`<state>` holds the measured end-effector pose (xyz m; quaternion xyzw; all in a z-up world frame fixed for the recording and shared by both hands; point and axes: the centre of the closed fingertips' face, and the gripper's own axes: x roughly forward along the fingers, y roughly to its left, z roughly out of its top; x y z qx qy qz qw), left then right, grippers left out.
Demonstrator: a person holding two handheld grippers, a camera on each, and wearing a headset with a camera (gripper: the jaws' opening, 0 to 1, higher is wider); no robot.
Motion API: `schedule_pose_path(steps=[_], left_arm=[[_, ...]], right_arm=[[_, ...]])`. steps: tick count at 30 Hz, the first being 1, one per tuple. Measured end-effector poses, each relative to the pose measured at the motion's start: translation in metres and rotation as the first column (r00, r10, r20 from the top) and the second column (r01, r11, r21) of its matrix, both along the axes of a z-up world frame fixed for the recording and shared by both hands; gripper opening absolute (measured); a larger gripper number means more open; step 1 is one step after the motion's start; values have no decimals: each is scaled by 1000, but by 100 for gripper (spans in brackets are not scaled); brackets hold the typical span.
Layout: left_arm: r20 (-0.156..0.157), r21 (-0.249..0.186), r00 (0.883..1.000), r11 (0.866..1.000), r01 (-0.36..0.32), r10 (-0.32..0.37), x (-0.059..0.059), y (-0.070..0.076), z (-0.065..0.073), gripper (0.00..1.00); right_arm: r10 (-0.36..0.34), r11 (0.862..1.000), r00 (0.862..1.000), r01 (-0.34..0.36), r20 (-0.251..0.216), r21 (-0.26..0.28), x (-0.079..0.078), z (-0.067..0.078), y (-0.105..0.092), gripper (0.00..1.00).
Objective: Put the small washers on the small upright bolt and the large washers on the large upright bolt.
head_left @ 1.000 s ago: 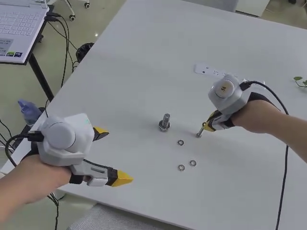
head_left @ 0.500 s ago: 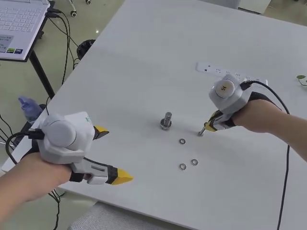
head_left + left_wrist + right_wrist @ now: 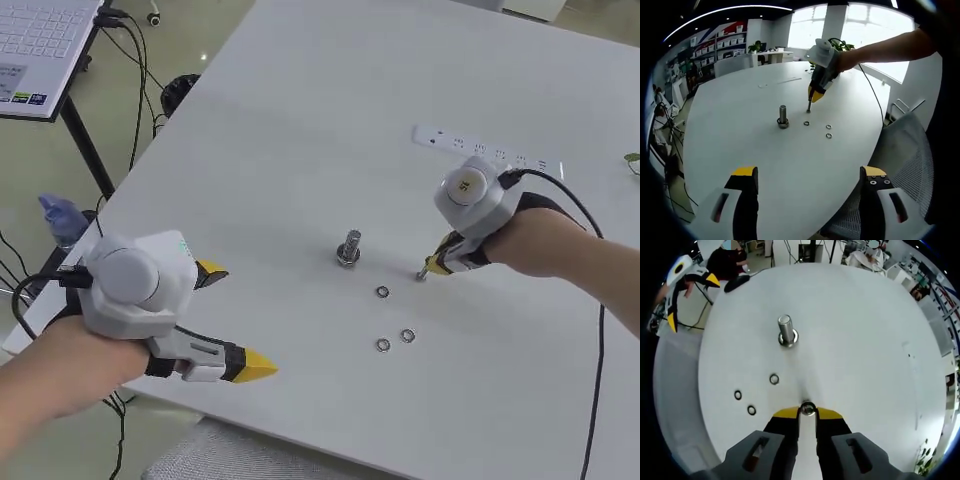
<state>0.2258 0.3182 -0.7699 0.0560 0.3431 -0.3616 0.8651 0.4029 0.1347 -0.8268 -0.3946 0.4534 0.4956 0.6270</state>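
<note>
While right claw [image 3: 807,412] pinches the small bolt [image 3: 808,408], washers [image 3: 774,379] lie flat just left of it, far from wide-open empty left claw [image 3: 808,172].

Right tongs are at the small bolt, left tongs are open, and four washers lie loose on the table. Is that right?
Not quite. Three washers lie loose on the table, not four; the head view shows them. The rest holds: right tongs at the small bolt, left tongs open.
</note>
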Motion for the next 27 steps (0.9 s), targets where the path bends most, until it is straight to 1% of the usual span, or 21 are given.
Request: schedule_pose_path(steps=[5, 13, 16, 18, 22, 25, 27], left_arm=[[-4, 0, 1000, 1000, 2, -2, 2, 2, -2, 83], [-10, -8, 1000, 1000, 2, -2, 5, 3, -3, 83], [-9, -10, 1000, 1000, 5, -6, 7, 2, -3, 84], [-11, -11, 1000, 1000, 10, -11, 8, 2, -4, 84], [-4, -8, 1000, 1000, 26, -26, 8, -1, -3, 85], [6, 3, 999, 999, 41, -41, 9, -2, -4, 87], [6, 4, 999, 999, 46, -46, 9, -3, -4, 87]], right_arm=[[2, 1000, 1000, -2, -8, -3, 0, -5, 1, 12], [4, 1000, 1000, -4, -22, -20, 0, -18, 1, 12], [8, 1000, 1000, -8, -19, -18, 0, -21, 1, 12], [-2, 1000, 1000, 2, -26, -17, 0, -24, 1, 12], [2, 1000, 1000, -3, -27, -21, -1, -29, 3, 12], [7, 1000, 1000, -7, -27, -22, -1, -31, 4, 12], [10, 1000, 1000, -11, -27, -25, -2, -32, 4, 12]])
